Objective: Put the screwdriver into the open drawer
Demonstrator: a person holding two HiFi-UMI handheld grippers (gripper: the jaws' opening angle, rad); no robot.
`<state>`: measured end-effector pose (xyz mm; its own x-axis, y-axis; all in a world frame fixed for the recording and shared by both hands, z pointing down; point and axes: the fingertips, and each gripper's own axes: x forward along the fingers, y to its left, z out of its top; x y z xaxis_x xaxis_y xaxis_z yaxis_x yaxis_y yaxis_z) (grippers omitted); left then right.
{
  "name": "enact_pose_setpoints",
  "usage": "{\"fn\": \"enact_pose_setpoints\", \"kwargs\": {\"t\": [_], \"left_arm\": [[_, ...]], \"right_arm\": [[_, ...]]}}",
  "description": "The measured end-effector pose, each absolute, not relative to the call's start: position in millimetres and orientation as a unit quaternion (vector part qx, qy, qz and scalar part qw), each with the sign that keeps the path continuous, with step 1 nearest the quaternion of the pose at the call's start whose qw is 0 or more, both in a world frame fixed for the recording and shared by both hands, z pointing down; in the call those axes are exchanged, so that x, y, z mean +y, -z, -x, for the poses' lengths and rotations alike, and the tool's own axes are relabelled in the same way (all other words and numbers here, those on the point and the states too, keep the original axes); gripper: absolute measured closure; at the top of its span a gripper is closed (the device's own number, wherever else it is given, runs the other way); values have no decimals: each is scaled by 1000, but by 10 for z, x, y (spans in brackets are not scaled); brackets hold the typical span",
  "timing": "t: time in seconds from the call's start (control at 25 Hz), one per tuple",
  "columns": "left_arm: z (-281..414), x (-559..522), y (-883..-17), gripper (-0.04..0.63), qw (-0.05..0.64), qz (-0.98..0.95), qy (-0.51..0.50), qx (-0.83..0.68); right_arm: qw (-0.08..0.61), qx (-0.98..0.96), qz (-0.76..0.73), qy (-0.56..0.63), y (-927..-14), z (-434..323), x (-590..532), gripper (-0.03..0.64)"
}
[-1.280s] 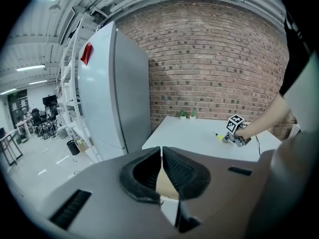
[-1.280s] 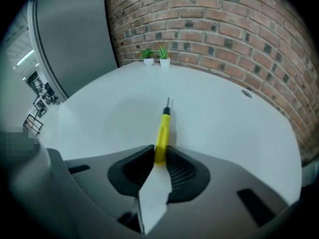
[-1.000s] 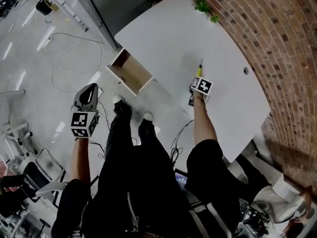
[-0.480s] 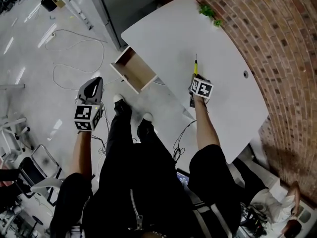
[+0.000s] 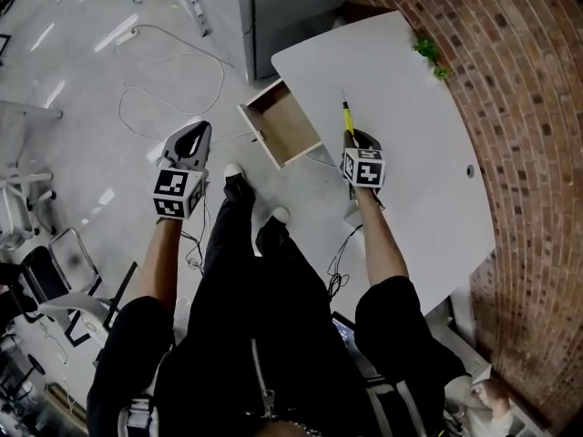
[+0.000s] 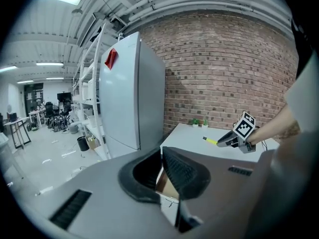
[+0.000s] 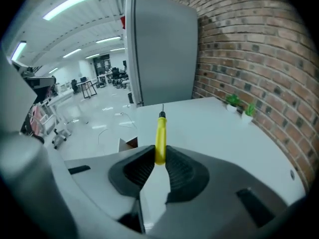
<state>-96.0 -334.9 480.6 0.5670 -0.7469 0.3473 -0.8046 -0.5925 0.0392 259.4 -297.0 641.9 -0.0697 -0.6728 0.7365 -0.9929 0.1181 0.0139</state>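
The right gripper [image 7: 158, 158] has its jaws closed narrowly on the butt of the screwdriver [image 7: 160, 136], whose smooth yellow handle sticks straight out ahead along the line of the jaws and ends in a dark collar and a thin metal shaft pointing away from the person. It is held in the air above the white tabletop [image 5: 410, 126], near the front edge. The open drawer [image 5: 281, 133] lies just to the left of this gripper in the head view, pulled out from under the tabletop's edge and sitting lower than the surface, so the coming move looks like a short sideways carry and a drop. The drawer is a shallow box of pale wood with a plain brown floor and thin walls, its mouth facing up, and it appears to have nothing in it. Its long side runs at an angle to the screwdriver's axis, so a turn of the wrist may be needed to lay the tool flat inside. The left gripper [image 6: 160, 156] has its ribbed dark pads drawn together on nothing and hangs over the floor, on the drawer's other side and farther from it.
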Motion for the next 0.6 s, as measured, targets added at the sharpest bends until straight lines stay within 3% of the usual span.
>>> {"fn": "enact_pose_setpoints", "kwargs": {"t": [0.6], "left_arm": [[1535, -3486, -5198, 563, 142, -853, -155, -477]], "right_arm": [[377, -755, -486, -226, -6858, -1093, -3316, 538]]}}
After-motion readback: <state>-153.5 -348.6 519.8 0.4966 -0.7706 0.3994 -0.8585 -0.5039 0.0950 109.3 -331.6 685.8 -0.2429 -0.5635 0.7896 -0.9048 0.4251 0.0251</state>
